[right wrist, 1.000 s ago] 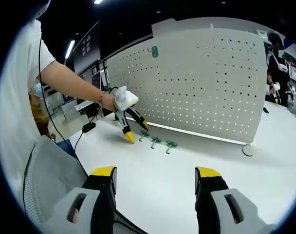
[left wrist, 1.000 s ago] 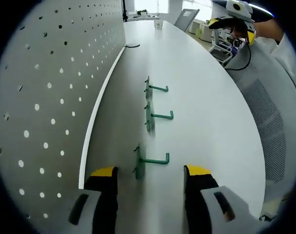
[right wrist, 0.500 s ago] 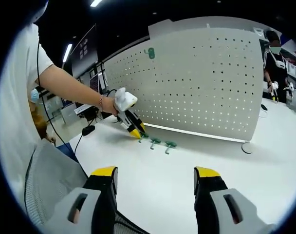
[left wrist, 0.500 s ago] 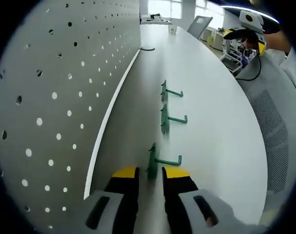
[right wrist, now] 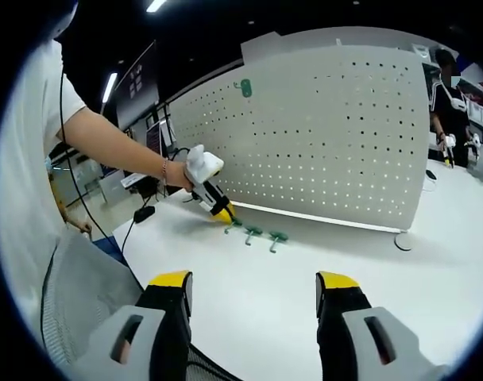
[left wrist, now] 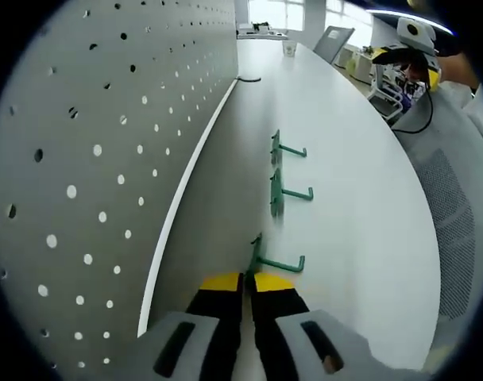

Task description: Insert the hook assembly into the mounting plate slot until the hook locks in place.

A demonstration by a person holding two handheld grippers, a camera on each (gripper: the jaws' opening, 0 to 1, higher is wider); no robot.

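green hook (left wrist: 267,260) is pinched in the left tool (left wrist: 246,284). lift it slowly, keep it straight, aim at the peg board (left wrist: 83,143). right tool (right wrist: 253,290) is spread.

three hooks (left wrist: 285,189) on table (left wrist: 353,159), beside pegboard (left wrist: 90,143)

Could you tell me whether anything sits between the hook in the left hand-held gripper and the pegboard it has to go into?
Nothing visible does. The left hand-held gripper is shut on the nearest green hook, and just bare white table lies between it and the pegboard. The other two hooks lie farther along the table, off that path.
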